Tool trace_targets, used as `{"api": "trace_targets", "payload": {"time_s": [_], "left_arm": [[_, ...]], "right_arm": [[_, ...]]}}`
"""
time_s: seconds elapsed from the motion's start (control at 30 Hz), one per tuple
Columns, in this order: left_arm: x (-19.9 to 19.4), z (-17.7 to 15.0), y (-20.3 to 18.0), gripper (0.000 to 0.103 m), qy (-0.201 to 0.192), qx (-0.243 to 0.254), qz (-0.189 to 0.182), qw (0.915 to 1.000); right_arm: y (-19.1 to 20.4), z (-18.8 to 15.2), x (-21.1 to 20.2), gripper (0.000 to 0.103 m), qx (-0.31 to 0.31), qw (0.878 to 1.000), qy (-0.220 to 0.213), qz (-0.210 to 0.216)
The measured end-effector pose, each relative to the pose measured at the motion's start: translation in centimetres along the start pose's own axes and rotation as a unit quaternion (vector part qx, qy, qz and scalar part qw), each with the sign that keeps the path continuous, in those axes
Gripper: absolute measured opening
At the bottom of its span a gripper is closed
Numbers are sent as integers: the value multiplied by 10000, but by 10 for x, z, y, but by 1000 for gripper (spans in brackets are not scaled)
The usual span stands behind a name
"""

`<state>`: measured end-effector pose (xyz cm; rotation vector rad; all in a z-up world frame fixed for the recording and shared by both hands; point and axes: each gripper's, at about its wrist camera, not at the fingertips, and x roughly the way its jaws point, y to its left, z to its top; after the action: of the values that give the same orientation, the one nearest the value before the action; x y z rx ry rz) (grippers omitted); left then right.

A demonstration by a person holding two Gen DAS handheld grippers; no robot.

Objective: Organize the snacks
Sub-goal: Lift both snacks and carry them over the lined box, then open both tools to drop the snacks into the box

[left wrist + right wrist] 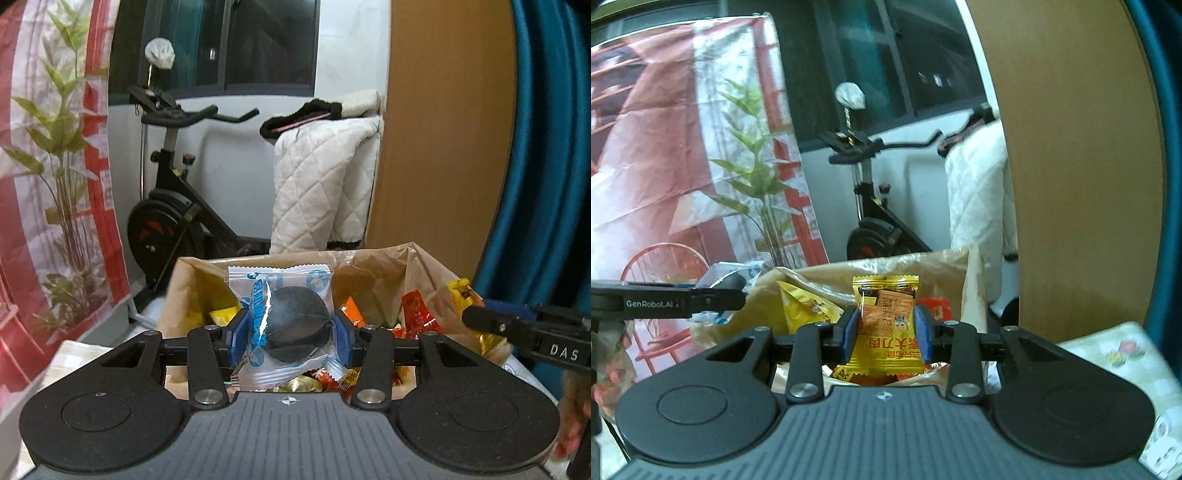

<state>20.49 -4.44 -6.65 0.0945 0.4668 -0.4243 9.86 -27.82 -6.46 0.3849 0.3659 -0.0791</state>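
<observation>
Left gripper [291, 330] clamped on clear-wrapped round dark snack [295, 325] | right gripper [886, 328] clamped on yellow foil biscuit packet [886, 325] | both over brown paper bag [373, 266] rim | bag holds many wrappers; sorting apparently midway

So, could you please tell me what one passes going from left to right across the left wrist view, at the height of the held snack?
Red-and-white printed banner with bamboo → black exercise bike → clear blue-printed packet with a dark round snack, held in the left gripper → red foil snack packet → right gripper → teal curtain.
</observation>
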Motion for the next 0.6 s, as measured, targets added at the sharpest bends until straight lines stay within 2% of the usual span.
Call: {"api": "trace_targets", "payload": {"time_s": [0.13, 0.23, 0.27, 0.43, 0.6], "left_arm": [[15, -2, -1, 52, 170, -22, -7, 9999], [19, -7, 3, 64, 229, -61, -138, 9996], [16, -9, 4, 64, 221, -70, -137, 9996], [-6, -19, 8, 64, 246, -4, -183, 9995], [-49, -31, 13, 64, 138, 65, -296, 9994]], "right_arm": [[-4, -2, 10, 37, 66, 9999, 98, -70], [-3, -3, 12, 40, 12, 9997, 220, -122], [-2, -3, 11, 43, -8, 9997, 218, -96], [1, -8, -10, 45, 7, 9998, 183, 40], [5, -21, -39, 51, 127, 9998, 88, 123]]}}
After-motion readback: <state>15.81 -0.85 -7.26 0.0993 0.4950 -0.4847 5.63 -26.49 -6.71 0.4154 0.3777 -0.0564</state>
